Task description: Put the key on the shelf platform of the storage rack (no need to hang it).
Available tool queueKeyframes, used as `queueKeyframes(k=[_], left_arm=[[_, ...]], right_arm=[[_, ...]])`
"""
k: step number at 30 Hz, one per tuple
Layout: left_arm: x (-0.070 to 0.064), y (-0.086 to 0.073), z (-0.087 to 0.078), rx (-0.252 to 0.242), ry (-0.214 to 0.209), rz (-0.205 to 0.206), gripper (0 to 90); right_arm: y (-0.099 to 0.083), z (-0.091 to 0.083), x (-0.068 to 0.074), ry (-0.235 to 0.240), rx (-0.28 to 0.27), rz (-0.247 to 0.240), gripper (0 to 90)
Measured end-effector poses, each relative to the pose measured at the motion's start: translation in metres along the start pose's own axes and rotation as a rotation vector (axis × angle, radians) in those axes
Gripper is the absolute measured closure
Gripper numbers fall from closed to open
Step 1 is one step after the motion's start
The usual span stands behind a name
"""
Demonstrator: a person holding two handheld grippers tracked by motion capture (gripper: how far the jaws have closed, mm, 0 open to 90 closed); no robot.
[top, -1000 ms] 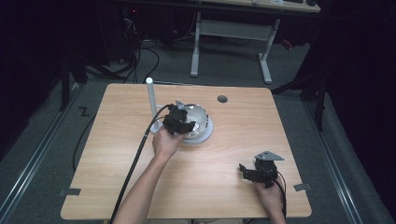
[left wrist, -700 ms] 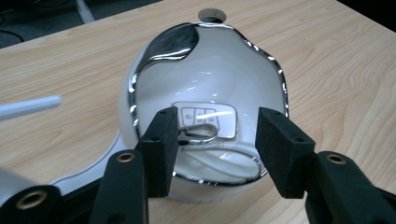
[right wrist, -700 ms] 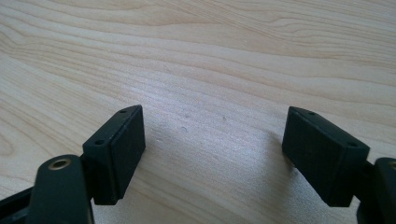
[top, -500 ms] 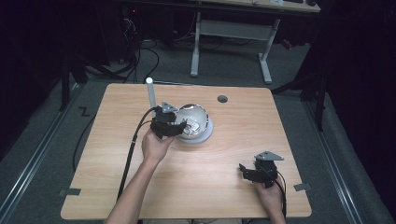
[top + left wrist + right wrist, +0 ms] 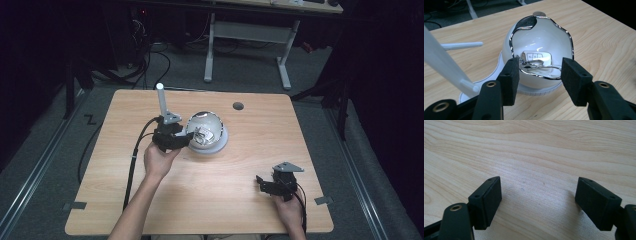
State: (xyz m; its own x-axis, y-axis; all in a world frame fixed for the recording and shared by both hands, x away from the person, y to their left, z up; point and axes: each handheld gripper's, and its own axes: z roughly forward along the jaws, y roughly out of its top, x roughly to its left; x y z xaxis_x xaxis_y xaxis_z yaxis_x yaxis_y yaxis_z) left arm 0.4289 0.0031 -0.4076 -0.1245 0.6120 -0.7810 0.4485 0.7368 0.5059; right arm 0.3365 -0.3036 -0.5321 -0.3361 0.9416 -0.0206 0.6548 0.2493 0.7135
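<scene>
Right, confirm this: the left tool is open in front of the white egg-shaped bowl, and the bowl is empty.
Not empty. The left gripper view shows a white car key fob with a metal ring lying inside the white egg-shaped bowl. The rest holds: the left tool is open in front of it.

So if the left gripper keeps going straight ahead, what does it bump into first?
Probably the car key with its metal ring, lying inside the white egg-shaped bowl; the left gripper, jaws open, points into it.
</scene>
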Motion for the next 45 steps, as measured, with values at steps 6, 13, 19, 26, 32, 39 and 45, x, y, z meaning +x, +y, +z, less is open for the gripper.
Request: queueKeyframes(k=[6, 13, 19, 26, 32, 39, 45], left_arm=[[-0.004, 0.003, -0.006, -0.043, -0.067, -0.025, 49.5], [0.001, 0.008, -0.018, -0.052, -0.074, -0.011, 49.5], [0.007, 0.010, -0.032, -0.012, -0.032, -0.004, 49.5], [0.008, 0.008, -0.037, -0.029, -0.073, -0.050, 49.5], [0.016, 0.012, -0.045, -0.018, -0.037, 0.004, 49.4], [0.019, 0.016, -0.056, -0.036, -0.042, -0.009, 49.4], [0.025, 0.018, -0.061, -0.057, -0.041, -0.013, 49.6]], right_arm=[[0.000, 0.000, 0.000, 0.000, 0.000, 0.000, 21.7], [0.000, 0.000, 0.000, 0.000, 0.000, 0.000, 21.7], [0.000, 0.000, 0.000, 0.000, 0.000, 0.000, 21.7], [0.000, 0.000, 0.000, 0.000, 0.000, 0.000, 21.7], [0.000, 0.000, 0.000, 0.000, 0.000, 0.001, 21.7], [0.000, 0.000, 0.000, 0.000, 0.000, 0.001, 21.7], [0.000, 0.000, 0.000, -0.001, 0.000, 0.001, 21.7]])
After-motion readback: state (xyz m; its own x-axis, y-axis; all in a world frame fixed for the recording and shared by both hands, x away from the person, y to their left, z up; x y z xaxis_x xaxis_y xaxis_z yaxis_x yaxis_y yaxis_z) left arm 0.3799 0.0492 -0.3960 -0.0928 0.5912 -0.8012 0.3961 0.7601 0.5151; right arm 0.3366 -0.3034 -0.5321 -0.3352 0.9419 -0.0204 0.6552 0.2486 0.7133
